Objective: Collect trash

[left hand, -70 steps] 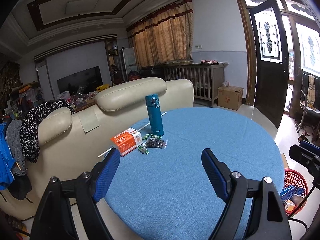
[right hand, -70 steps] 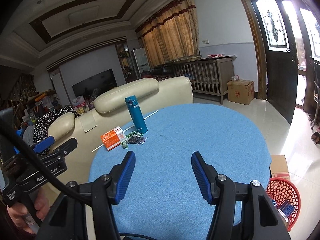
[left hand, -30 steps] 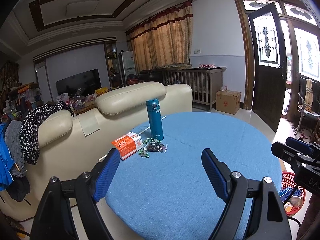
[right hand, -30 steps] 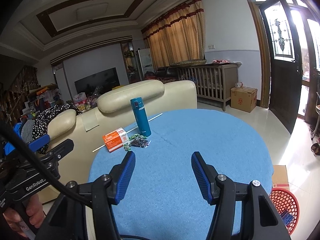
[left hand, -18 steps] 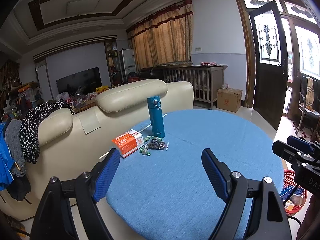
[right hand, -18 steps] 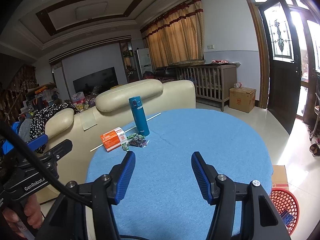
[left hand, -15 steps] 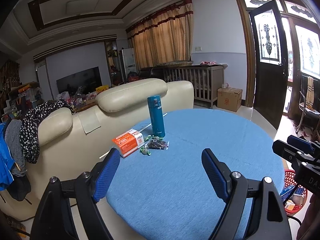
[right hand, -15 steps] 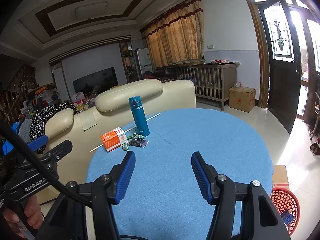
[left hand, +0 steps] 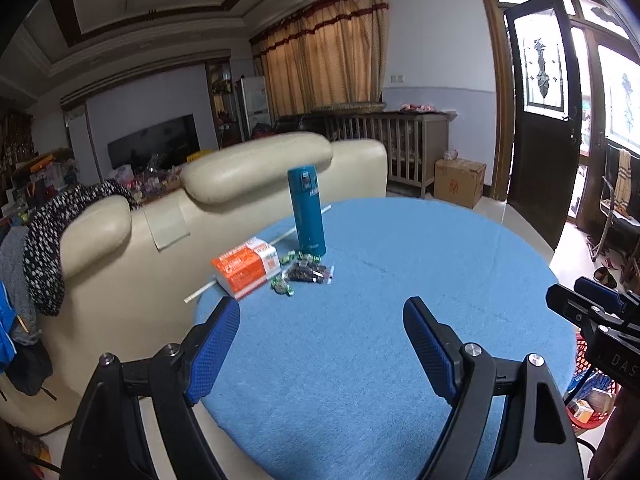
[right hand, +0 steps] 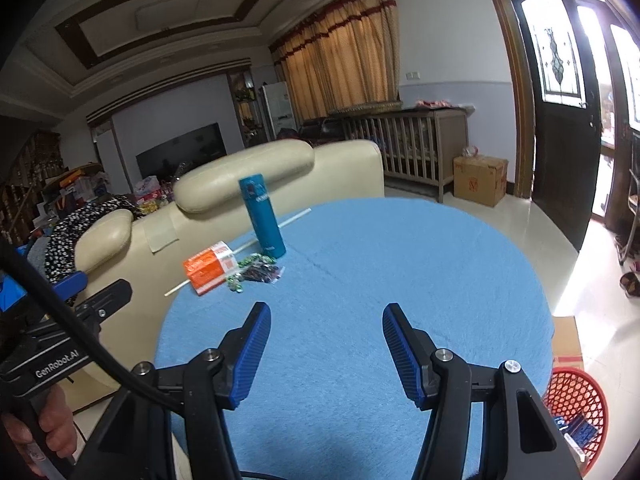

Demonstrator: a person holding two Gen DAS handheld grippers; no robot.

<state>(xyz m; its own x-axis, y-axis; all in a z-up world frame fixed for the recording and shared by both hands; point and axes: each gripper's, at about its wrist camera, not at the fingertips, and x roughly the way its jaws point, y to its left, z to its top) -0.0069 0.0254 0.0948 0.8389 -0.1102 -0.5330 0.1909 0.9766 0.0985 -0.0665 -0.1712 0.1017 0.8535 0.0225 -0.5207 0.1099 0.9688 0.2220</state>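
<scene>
Round table (left hand: 400,360) under a blue cloth, seen from its near edge. The near and middle parts of the cloth are bare; the only clutter sits at the far left rim, where the table edge meets the back of a cream sofa (left hand: 248,168). To the right the floor is open toward a dark door (left hand: 540,120), and a red basket (right hand: 576,400) stands on the floor beside the table's right edge.

The trash — a scatter of small wrappers (left hand: 304,274) — lies between an orange box (left hand: 246,266) and a teal flask (left hand: 307,208), just in front of the flask; a thin white stick (left hand: 256,252) runs behind them and overhangs the rim.

Left gripper (left hand: 320,334): jaws spread wide, nothing between the pads. Right gripper (right hand: 326,338): jaws apart, also empty. Both hang over the near cloth, well apart from the wrappers, which lie ahead and to the left.

Compared with a second ago, the clutter sits slightly higher and nearer in both views — the jaws stand as before.
</scene>
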